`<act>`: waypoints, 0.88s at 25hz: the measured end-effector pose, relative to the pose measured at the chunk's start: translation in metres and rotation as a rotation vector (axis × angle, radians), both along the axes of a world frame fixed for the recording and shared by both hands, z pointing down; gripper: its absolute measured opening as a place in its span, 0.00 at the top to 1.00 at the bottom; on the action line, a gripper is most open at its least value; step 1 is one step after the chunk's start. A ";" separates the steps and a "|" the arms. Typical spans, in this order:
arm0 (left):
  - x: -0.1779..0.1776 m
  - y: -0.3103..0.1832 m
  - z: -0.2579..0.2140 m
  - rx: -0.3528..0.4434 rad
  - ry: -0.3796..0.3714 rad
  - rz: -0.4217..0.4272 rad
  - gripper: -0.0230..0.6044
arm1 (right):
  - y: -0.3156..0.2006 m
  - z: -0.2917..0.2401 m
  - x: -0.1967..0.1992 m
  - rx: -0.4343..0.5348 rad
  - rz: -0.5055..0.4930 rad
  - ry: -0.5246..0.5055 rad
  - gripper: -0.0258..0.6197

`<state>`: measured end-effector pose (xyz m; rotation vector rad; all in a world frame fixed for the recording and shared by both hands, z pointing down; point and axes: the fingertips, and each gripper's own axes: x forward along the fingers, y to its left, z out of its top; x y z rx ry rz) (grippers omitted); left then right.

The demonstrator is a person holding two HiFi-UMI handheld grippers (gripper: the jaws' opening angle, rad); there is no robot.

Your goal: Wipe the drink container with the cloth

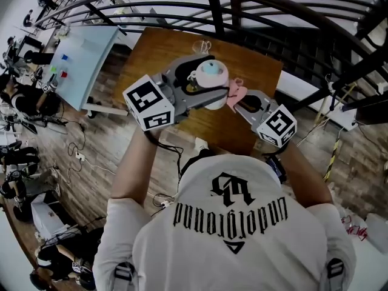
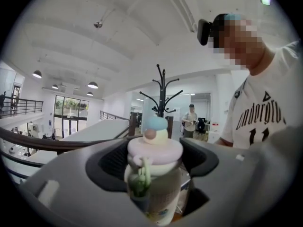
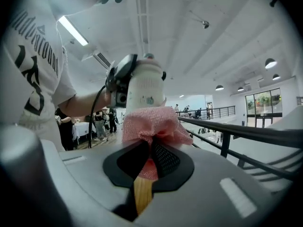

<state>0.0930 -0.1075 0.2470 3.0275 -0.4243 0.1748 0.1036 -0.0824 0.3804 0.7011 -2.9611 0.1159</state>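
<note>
The drink container (image 1: 210, 82) is a white bottle with a pale pink lid and a blue knob on top. My left gripper (image 1: 195, 90) is shut on it and holds it upright above the wooden table (image 1: 157, 53). In the left gripper view the drink container (image 2: 155, 181) stands between the jaws. My right gripper (image 1: 241, 102) is shut on a pink cloth (image 1: 236, 93) just right of the bottle. In the right gripper view the pink cloth (image 3: 154, 124) bunches out of my right gripper (image 3: 151, 150) and presses against the side of the drink container (image 3: 146, 91).
A clear glass (image 1: 202, 46) stands at the table's far edge. A dark curved railing (image 1: 254, 5) runs beyond the table. A light blue table (image 1: 85, 59) is at the left, with cables on the wooden floor (image 1: 85, 156).
</note>
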 end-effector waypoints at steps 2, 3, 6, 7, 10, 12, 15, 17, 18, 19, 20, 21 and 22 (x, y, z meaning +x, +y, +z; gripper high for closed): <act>0.000 0.002 -0.003 -0.001 0.003 0.009 0.35 | 0.000 0.009 0.000 -0.019 -0.016 0.024 0.92; -0.002 0.003 -0.003 -0.004 0.006 0.009 0.35 | 0.001 0.008 0.001 -0.012 -0.019 0.032 0.92; -0.005 0.012 -0.002 -0.006 0.005 0.018 0.35 | 0.002 -0.023 0.001 0.063 -0.029 0.025 0.92; -0.005 0.015 -0.001 -0.002 0.003 0.028 0.35 | 0.002 -0.039 0.000 0.094 -0.040 0.013 0.92; -0.003 0.025 0.001 0.015 -0.006 0.063 0.35 | 0.001 -0.095 -0.002 0.188 -0.064 -0.010 0.92; -0.003 0.030 0.000 0.025 -0.004 0.085 0.35 | 0.001 -0.124 -0.003 0.241 -0.075 -0.007 0.92; -0.004 0.038 -0.007 0.043 0.018 0.117 0.35 | -0.001 -0.138 -0.004 0.273 -0.100 0.010 0.92; -0.003 0.044 -0.012 0.056 0.032 0.146 0.35 | -0.004 -0.130 -0.004 0.254 -0.106 -0.004 0.92; -0.001 0.047 -0.013 0.058 0.038 0.161 0.35 | -0.005 -0.122 -0.004 0.240 -0.108 -0.010 0.92; 0.001 0.050 -0.015 0.057 0.042 0.174 0.35 | -0.005 -0.113 -0.004 0.223 -0.112 -0.011 0.92; 0.002 0.052 -0.016 0.054 0.045 0.181 0.35 | -0.003 -0.102 -0.005 0.201 -0.121 -0.008 0.92; 0.003 0.053 -0.017 0.050 0.048 0.184 0.35 | 0.000 -0.088 -0.007 0.177 -0.135 0.003 0.92; 0.002 0.054 -0.018 0.044 0.052 0.184 0.35 | 0.003 -0.073 -0.010 0.150 -0.151 0.016 0.92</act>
